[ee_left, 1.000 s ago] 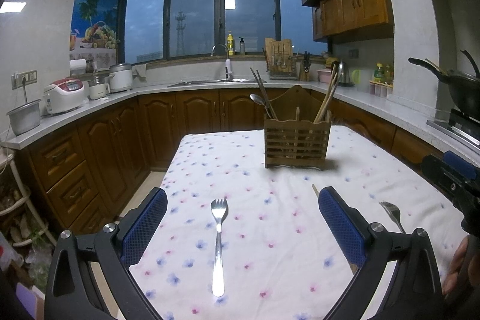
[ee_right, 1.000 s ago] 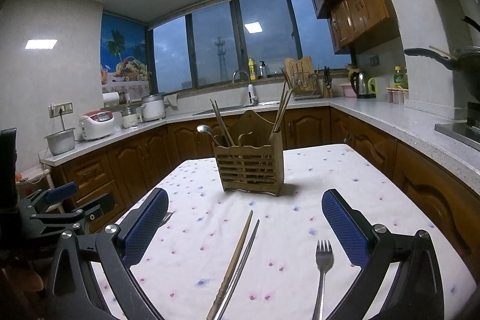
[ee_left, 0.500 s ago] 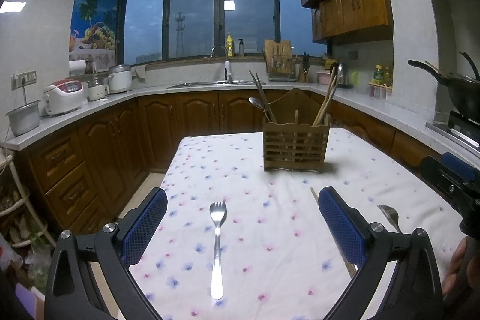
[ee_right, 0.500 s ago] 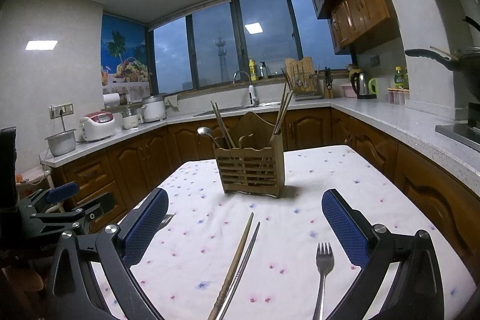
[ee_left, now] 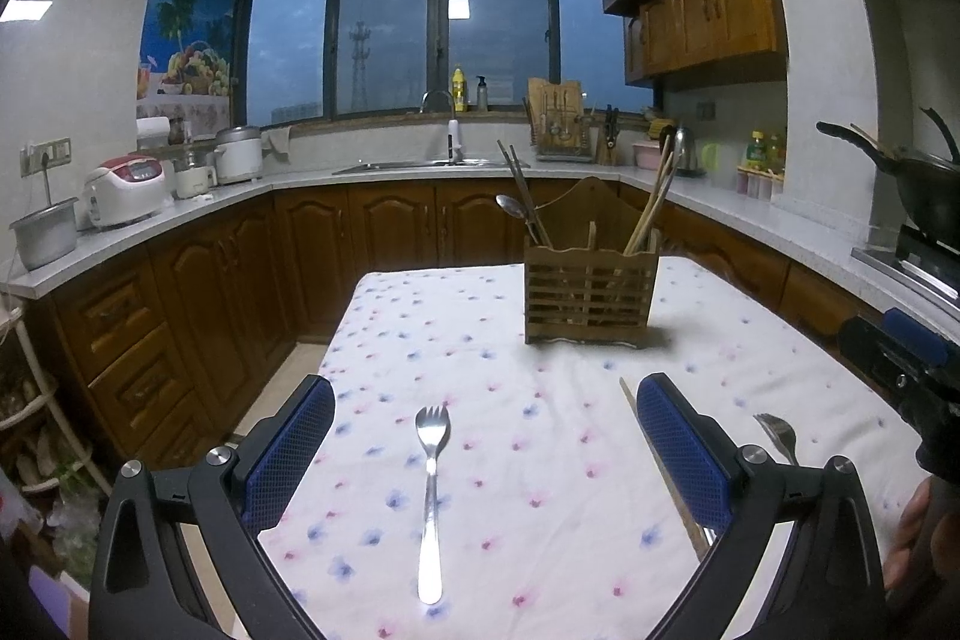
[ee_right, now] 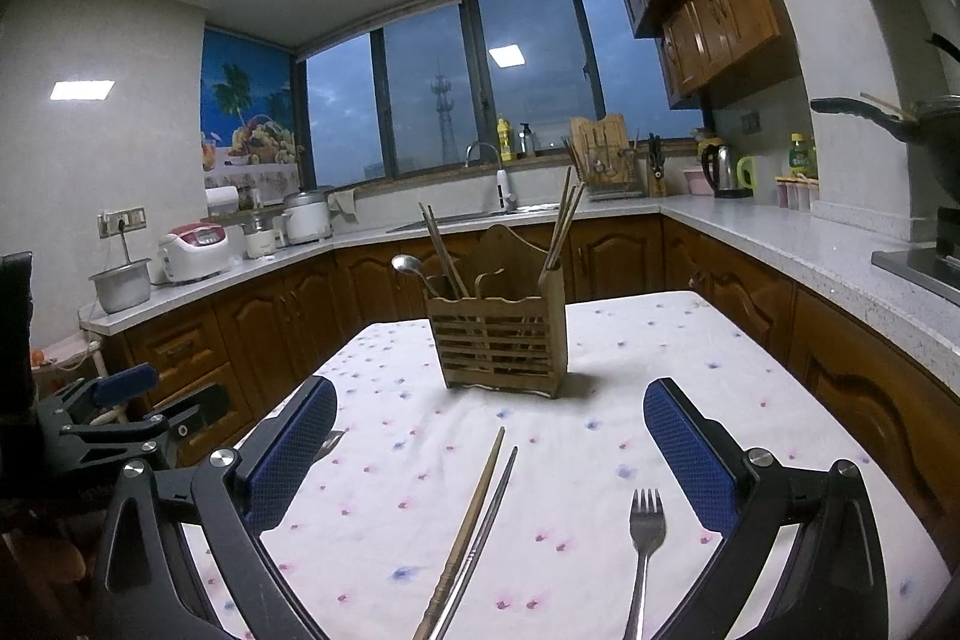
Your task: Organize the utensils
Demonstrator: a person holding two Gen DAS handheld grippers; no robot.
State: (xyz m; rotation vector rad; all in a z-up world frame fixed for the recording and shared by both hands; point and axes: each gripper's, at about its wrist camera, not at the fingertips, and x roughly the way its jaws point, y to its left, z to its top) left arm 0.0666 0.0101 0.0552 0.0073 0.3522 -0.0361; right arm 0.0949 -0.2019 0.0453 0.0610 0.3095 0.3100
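A wooden slatted utensil holder (ee_left: 589,295) stands on the flowered tablecloth (ee_left: 510,436) and holds chopsticks and a spoon; it also shows in the right wrist view (ee_right: 499,340). A steel fork (ee_left: 431,496) lies between the fingers of my open, empty left gripper (ee_left: 485,451). A pair of chopsticks (ee_right: 471,535) and a second fork (ee_right: 643,550) lie on the cloth between the fingers of my open, empty right gripper (ee_right: 489,454). The second fork (ee_left: 779,439) and a chopstick (ee_left: 660,466) also show in the left wrist view.
The table's left edge (ee_left: 300,388) drops to the floor beside brown cabinets (ee_left: 138,340). A counter with rice cookers (ee_left: 123,190) and a sink (ee_left: 420,166) runs behind. A stove with a wok (ee_left: 924,196) is at the right. The other gripper (ee_right: 120,418) sits at the left.
Both grippers have drawn back slightly from the holder. Nothing was picked up or released.
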